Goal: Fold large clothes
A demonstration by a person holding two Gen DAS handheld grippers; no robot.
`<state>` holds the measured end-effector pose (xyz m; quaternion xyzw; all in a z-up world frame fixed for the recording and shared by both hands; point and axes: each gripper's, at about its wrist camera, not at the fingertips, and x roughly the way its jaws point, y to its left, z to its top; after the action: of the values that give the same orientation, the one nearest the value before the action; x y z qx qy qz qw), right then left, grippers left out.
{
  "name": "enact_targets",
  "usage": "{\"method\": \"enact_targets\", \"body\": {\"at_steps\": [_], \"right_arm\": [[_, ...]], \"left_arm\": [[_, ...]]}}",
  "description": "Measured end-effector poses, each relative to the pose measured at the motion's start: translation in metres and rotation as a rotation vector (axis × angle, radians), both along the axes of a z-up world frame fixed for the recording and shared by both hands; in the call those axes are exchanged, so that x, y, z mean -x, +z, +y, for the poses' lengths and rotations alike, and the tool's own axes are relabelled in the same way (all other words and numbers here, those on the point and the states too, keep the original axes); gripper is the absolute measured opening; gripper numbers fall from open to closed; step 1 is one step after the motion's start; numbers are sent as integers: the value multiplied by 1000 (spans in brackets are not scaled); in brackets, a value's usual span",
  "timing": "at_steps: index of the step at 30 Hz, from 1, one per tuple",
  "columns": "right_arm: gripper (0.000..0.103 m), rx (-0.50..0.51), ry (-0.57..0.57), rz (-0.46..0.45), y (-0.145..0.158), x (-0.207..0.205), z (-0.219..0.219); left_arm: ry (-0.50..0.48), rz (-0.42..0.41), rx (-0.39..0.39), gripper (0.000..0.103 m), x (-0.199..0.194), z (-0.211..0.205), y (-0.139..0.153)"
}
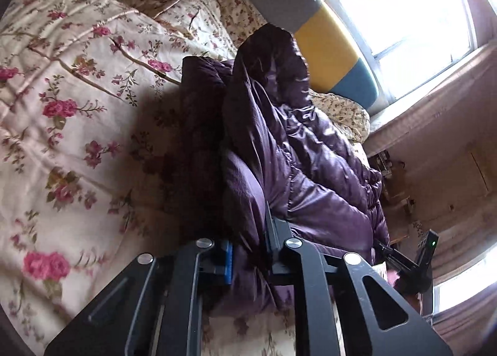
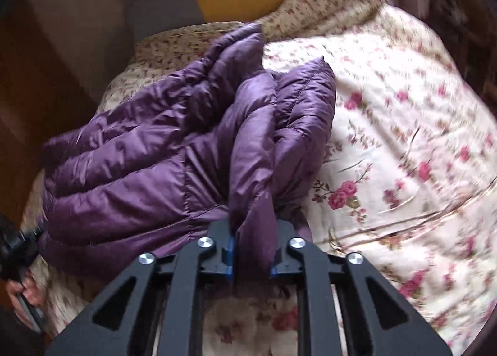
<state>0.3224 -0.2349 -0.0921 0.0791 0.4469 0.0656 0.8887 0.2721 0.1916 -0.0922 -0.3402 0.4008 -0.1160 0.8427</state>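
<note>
Right wrist: right gripper [image 2: 251,250] clamps purple jacket [image 2: 149,151] fold; left gripper [image 1: 248,250] clamps jacket too

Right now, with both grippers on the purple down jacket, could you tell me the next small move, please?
Probably lift both together: the left gripper and right gripper are each shut on an edge of the bunched purple down jacket, which rests on the floral bedspread.

1. Puffer jacket [image 2: 149,151] pinched in the right gripper [image 2: 251,250]: glossy quilted purple cloth.
2. Bedspread [image 2: 388,145] beneath it: smooth floral cloth, faint sheen.
3. Gripper frame: matt black, shiny metal screws.
</note>
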Motion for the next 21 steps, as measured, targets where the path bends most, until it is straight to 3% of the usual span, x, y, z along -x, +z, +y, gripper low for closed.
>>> {"method": "enact_targets", "body": {"at_steps": [8, 14, 21], "right_arm": [[12, 95, 41, 14, 9, 86, 8], [12, 183, 1, 13, -1, 165, 11], [13, 252, -37, 22, -11, 231, 19]], "left_arm": [[-67, 8, -69, 13, 81, -6, 10], [-93, 10, -86, 13, 166, -19, 10], [-88, 26, -103, 15, 233, -30, 5]]}}
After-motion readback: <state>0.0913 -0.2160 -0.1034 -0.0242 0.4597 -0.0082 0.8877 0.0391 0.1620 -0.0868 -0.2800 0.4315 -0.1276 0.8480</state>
